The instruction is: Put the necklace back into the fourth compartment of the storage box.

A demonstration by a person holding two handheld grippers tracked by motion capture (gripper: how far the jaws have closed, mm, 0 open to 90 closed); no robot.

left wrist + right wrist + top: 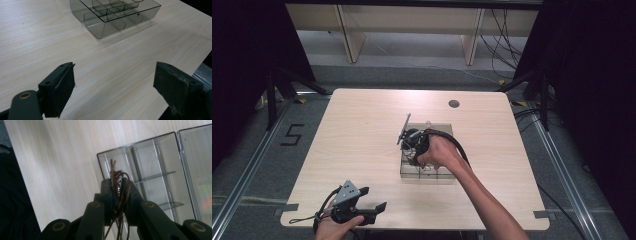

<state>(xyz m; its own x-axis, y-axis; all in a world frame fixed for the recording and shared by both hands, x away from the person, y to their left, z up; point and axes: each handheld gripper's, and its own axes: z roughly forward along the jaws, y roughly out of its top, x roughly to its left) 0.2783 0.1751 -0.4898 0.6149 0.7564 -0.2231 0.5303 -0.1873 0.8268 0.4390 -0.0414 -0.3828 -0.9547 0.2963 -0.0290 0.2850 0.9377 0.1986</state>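
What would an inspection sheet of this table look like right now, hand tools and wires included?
Surface: light wooden table, round hole near far edge.
Job's things: clear compartment box mid-table; bundle of thin brown wires.
Clutter: nothing seen.
Grippers: left gripper open, at near left edge; right gripper shut on the wires, over the box.
Cables: black cable trailing from right gripper; loose cables on floor behind.
Surroundings: grey floor, metal rails, dark curtains.
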